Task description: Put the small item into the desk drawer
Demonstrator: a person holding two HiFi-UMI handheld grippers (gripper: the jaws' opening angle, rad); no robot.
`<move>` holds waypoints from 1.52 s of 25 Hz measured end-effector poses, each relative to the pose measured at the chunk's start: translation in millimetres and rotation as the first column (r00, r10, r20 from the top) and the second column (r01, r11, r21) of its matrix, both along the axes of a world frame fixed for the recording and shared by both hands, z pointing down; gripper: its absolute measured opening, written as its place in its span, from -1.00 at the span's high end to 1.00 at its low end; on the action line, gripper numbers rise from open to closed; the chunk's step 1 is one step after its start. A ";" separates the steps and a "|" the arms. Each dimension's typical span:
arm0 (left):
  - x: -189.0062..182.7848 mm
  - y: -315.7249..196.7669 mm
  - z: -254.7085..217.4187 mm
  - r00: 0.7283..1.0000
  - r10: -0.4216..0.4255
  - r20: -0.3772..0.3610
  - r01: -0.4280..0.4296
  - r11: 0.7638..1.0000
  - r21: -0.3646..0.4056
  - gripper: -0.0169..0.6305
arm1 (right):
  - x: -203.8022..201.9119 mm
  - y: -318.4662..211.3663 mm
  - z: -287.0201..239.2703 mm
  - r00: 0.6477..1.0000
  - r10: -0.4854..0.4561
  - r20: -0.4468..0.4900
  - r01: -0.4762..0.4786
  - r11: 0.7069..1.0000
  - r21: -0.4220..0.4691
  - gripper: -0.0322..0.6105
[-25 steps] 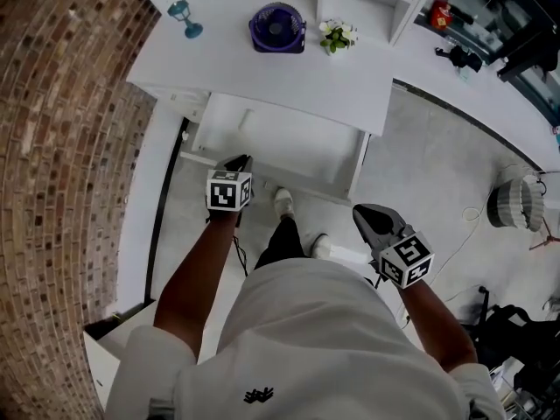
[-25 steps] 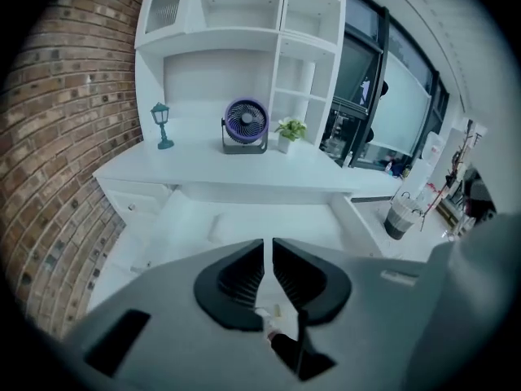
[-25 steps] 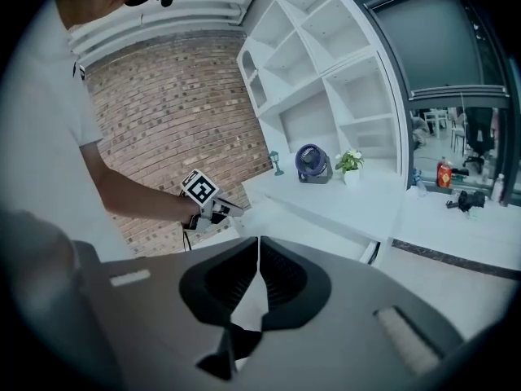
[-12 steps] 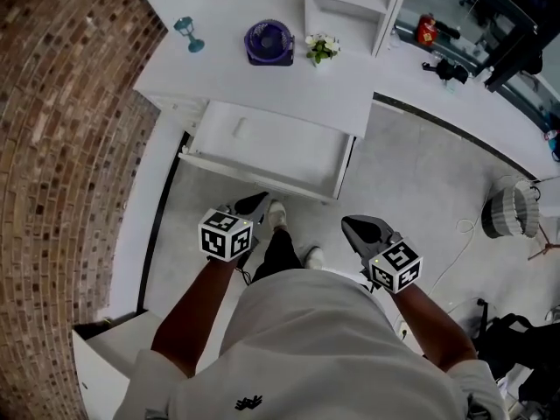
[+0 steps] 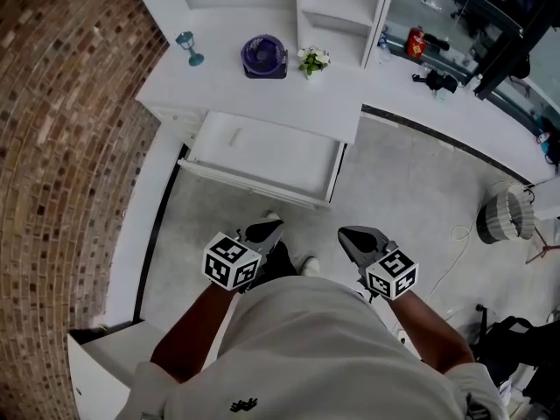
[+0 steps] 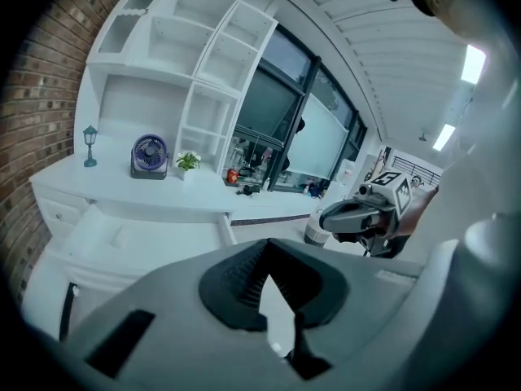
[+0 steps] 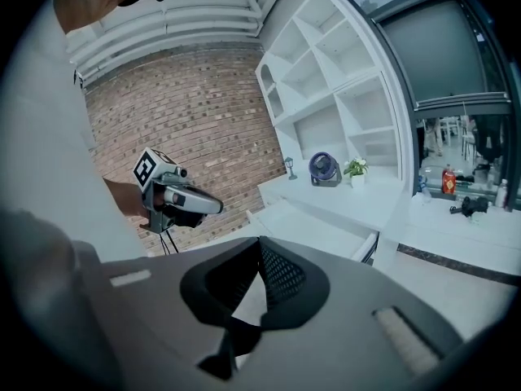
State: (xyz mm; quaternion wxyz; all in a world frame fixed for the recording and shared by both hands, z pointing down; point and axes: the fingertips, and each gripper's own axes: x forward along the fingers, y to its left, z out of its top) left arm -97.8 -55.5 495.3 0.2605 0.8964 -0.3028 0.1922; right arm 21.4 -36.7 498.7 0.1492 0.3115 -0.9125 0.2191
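Note:
The white desk (image 5: 262, 94) stands ahead with its drawer (image 5: 289, 169) pulled out. A faint pale small item (image 5: 233, 135) lies on the drawer floor. My left gripper (image 5: 267, 231) hangs low near my body, well short of the drawer front, shut and empty. In the left gripper view its pads (image 6: 267, 244) meet with nothing between them. My right gripper (image 5: 350, 237) is level with it on the right, also shut and empty, its pads (image 7: 260, 241) touching. Each gripper shows in the other's view: the right one (image 6: 358, 217) and the left one (image 7: 191, 202).
On the desktop stand a small teal lamp figure (image 5: 188, 48), a purple fan (image 5: 264, 57) and a little potted plant (image 5: 312, 60). A brick wall (image 5: 61, 147) runs along the left. A white basket (image 5: 503, 213) sits on the floor at right. Shelves rise behind the desk.
Both grippers have drawn back from the drawer toward my body, the left one farthest. The desk and open drawer now sit farther off in the head view.

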 end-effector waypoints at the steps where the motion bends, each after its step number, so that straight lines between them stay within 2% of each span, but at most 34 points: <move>1: 1.7 3.7 -1.4 1.000 0.008 -0.004 -0.008 1.000 -0.001 0.93 | -0.5 2.4 -0.6 1.000 -0.001 0.002 0.001 1.000 0.000 0.86; 16: 2.5 23.7 -10.4 0.999 0.035 -0.033 -0.035 0.999 -0.003 0.93 | -18.6 14.5 -10.4 0.998 -0.056 -0.020 0.057 0.997 0.043 0.86; 38: 2.1 12.5 3.8 0.999 0.034 0.009 -0.034 0.999 -0.025 0.93 | -10.5 6.5 -1.6 0.998 -0.060 -0.023 0.061 0.998 0.017 0.86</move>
